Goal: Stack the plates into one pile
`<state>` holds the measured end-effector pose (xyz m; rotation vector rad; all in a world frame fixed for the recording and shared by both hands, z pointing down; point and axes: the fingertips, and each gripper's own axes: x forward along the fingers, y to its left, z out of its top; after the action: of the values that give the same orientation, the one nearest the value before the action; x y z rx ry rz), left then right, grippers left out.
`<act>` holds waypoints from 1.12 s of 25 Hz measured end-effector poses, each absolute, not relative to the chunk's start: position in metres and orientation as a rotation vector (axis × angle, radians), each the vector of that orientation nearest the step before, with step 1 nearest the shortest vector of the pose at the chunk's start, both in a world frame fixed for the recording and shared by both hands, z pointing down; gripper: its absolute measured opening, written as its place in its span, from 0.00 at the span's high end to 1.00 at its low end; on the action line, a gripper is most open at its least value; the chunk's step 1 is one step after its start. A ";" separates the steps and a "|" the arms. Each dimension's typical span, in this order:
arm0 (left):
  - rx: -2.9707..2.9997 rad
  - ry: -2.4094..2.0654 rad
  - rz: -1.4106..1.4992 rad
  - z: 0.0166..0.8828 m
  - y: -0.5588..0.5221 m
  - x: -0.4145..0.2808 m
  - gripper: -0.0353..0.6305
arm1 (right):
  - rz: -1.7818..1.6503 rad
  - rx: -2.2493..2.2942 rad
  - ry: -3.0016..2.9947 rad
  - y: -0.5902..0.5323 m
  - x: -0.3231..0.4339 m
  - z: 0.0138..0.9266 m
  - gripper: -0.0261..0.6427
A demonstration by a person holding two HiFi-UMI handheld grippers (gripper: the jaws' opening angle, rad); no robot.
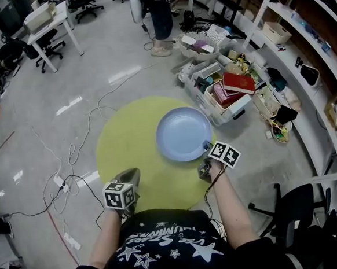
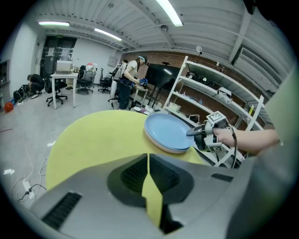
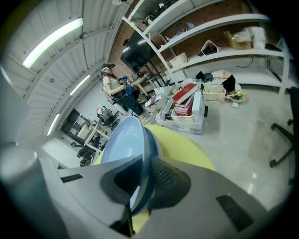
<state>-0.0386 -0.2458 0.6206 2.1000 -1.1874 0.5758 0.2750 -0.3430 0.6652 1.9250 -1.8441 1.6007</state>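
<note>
The pale blue round plate [image 1: 183, 134] lies on the right part of the round yellow worktop [image 1: 125, 143], and its near rim is clamped between the jaws of the right gripper [image 3: 142, 163]. A lower plate [image 2: 163, 147] is glimpsed beneath it, but how many are piled cannot be made out. The left gripper [image 2: 148, 161] is held at the worktop's near edge, jaws closed to a thin slit, with nothing gripped.

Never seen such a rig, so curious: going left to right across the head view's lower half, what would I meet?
Left tongs → blue plate → right tongs → black office chair.
</note>
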 end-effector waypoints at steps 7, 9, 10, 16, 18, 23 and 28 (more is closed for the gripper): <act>2.078 -1.211 0.583 0.621 -0.227 -0.033 0.91 | 1.338 1.811 -1.936 -0.339 0.265 0.659 0.83; 2.068 -1.221 0.580 0.623 -0.218 -0.032 0.91 | 1.297 1.773 -1.957 -0.336 0.261 0.659 0.80; 2.063 -1.228 0.583 0.623 -0.213 -0.032 0.91 | 1.279 1.761 -1.962 -0.334 0.260 0.659 0.77; 2.044 -1.245 0.617 0.630 -0.188 -0.031 0.91 | 1.155 1.801 -1.994 -0.322 0.270 0.652 0.75; 2.048 -1.240 0.634 0.632 -0.182 -0.032 0.91 | 1.155 1.811 -1.997 -0.317 0.272 0.652 0.75; 2.074 -1.213 0.627 0.632 -0.175 -0.031 0.91 | 1.196 1.868 -1.962 -0.298 0.281 0.657 0.75; 2.112 -1.215 0.566 0.619 -0.168 -0.038 0.91 | 1.203 1.897 -1.932 -0.277 0.279 0.655 0.75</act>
<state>-0.0376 -0.1685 0.6192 2.1123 -1.2147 0.5657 0.2787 -0.2770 0.6546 1.8974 -1.9323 1.2028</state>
